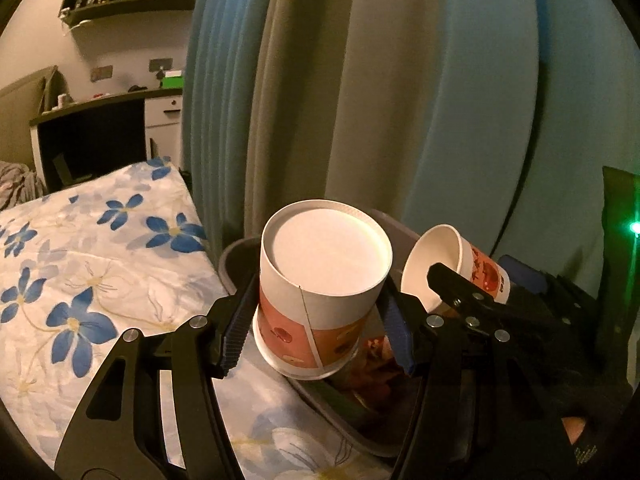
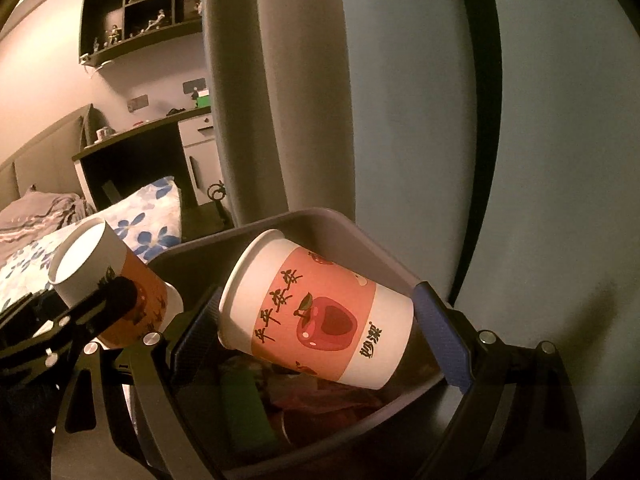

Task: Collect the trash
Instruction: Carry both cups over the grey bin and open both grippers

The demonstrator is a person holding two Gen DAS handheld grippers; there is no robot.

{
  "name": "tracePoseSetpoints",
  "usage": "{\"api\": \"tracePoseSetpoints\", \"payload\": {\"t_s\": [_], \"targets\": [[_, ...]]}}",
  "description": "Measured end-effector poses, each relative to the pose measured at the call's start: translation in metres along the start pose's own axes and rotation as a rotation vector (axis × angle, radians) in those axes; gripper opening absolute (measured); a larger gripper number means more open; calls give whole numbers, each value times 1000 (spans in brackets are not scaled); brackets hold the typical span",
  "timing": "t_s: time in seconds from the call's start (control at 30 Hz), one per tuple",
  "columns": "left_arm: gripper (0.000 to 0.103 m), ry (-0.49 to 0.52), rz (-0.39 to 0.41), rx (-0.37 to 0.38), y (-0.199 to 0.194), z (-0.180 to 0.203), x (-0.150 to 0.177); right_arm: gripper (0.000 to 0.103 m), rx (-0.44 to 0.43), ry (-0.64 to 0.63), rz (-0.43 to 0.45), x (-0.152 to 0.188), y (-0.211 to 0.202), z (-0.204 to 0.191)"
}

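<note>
Left gripper [image 1: 316, 334] clamped on an upturned paper cup [image 1: 320, 280], base facing the camera; right gripper [image 2: 320, 336] clamped on a sideways apple-print cup [image 2: 320, 312]. Both hang over the grey bin [image 2: 360, 236] beside the bed [image 1: 100, 260]. Cups look light, thin-walled, crushable; grip mid-wall, gently
</note>
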State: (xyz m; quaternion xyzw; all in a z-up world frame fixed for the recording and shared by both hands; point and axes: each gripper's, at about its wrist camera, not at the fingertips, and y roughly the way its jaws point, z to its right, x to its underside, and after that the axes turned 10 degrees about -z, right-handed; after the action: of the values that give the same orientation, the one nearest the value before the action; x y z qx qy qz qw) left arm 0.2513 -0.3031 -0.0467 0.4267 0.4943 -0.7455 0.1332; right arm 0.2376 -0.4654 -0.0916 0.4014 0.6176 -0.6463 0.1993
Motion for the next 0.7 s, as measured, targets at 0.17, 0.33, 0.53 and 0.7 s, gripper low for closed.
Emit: {"api": "tracePoseSetpoints", "payload": {"t_s": [0.17, 0.33, 0.53, 0.7], "targets": [[59, -4, -8, 31, 8, 1, 1, 90, 1, 15, -11, 0, 4, 5], [61, 11, -8, 55, 10, 2, 3, 91, 1, 17, -18, -1, 7, 5], [73, 6, -24, 93, 10, 0, 5, 91, -3, 25, -33, -2, 7, 9], [82, -30, -15, 103, 4, -9, 7, 92, 1, 35, -23, -4, 4, 10]]}}
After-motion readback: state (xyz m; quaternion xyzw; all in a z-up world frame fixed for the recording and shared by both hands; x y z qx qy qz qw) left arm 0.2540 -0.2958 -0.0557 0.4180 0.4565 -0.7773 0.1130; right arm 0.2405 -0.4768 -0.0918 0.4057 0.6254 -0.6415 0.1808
